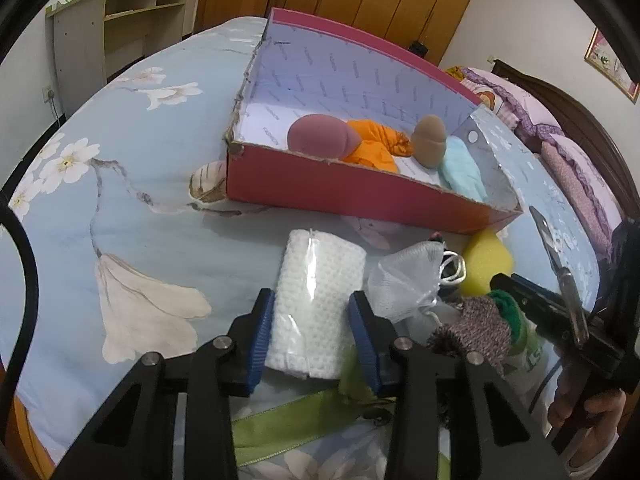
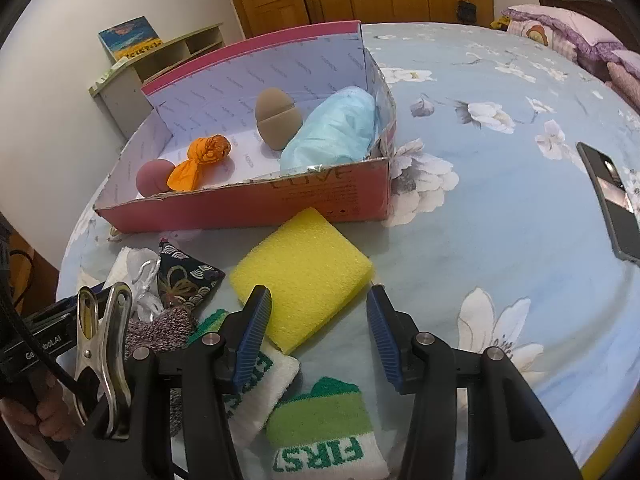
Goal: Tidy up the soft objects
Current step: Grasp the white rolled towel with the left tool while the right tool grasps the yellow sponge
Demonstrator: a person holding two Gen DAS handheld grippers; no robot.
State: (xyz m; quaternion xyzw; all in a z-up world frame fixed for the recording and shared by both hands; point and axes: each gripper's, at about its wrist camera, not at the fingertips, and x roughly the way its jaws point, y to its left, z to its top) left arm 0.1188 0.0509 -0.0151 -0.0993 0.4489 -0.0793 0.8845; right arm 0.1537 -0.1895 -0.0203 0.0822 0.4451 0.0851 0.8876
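Observation:
A red cardboard box (image 1: 360, 194) (image 2: 248, 204) on the bed holds a maroon sponge (image 1: 320, 136) (image 2: 154, 178), an orange cloth (image 1: 376, 144) (image 2: 204, 160), a tan sponge (image 1: 430, 140) (image 2: 276, 116) and a light blue cloth (image 1: 462, 170) (image 2: 336, 128). My left gripper (image 1: 314, 336) has its blue pads on both sides of a white knitted cloth in clear wrap (image 1: 316, 300), touching it. My right gripper (image 2: 316, 336) is open, its fingers around the near corner of a yellow sponge (image 2: 300, 272) (image 1: 486, 260).
Near the sponge lie a clear mesh bag (image 1: 408, 280), a dark patterned pouch (image 2: 184, 280), a speckled knit piece (image 1: 476, 328) (image 2: 160, 330) and green-white socks (image 2: 320, 428). A green ribbon (image 1: 288, 428) lies under my left gripper. A phone (image 2: 612, 200) lies at the right.

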